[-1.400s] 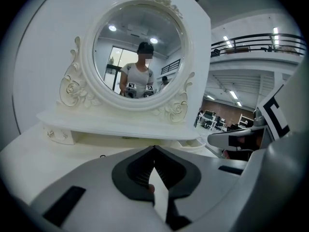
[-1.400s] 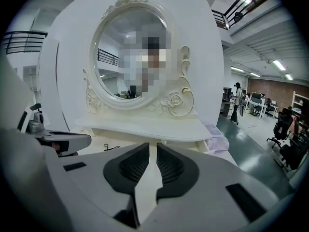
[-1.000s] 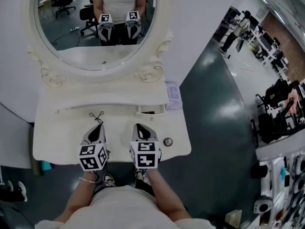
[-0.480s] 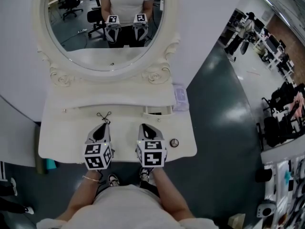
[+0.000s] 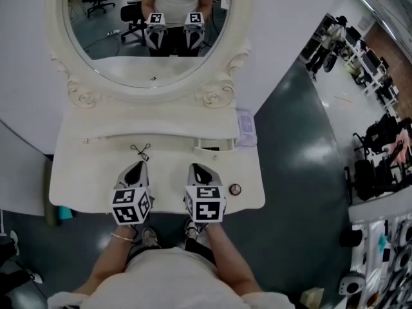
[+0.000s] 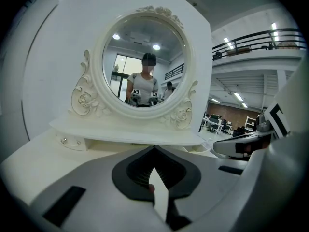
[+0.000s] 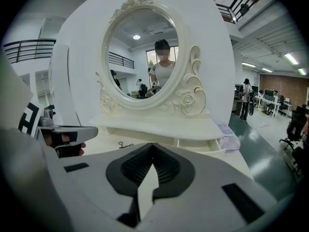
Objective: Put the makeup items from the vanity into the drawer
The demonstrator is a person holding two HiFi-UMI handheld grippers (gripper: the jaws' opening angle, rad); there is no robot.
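The left gripper (image 5: 135, 168) and right gripper (image 5: 195, 169) hover low-centre in the head view, fingers pressed together on nothing. A small round pot (image 5: 235, 188) sits on the surface (image 5: 84, 185) just right of them. It looks light, hard and slick, so I'd pinch it across its sides. The drawer (image 5: 215, 148) above it is slightly open.

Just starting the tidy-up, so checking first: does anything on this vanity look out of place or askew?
Nothing is spilled or broken. The small drawer under the shelf stands partly open, and a purple packet sticks out past the shelf's right end. A thin black item lies loose on the tabletop.
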